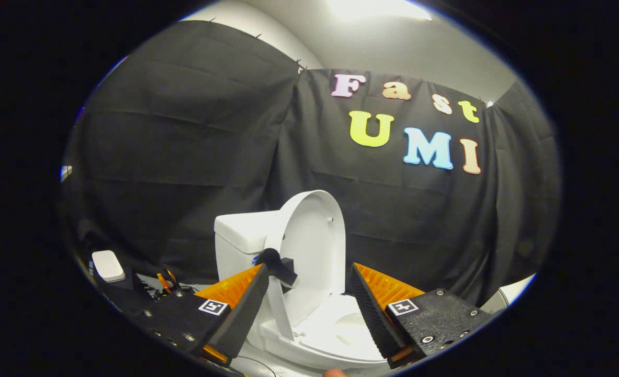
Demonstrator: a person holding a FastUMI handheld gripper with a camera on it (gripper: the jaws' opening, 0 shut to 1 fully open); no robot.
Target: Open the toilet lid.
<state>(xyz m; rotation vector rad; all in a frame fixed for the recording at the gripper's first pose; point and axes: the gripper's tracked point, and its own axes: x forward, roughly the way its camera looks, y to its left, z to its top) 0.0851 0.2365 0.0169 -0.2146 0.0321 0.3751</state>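
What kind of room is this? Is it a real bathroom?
Probably not: it looks like a test booth set up as one. A white toilet with its lid raised stands against a black cloth wall, and the open claw reaches toward it.

The toilet (288, 293) stands on a surface hidden from sight. Beside its tank, a small white box (108, 265) rests near tangled cables (165, 283).

Gripper (307, 293): two wedge fingers, spread apart.
Fingers (244, 309): black ridged inner faces, orange ribbed outer sides.
Mounts (435, 314): black textured plates, silver screws showing.
Markings (213, 307): a square black-and-white tag on each mount.
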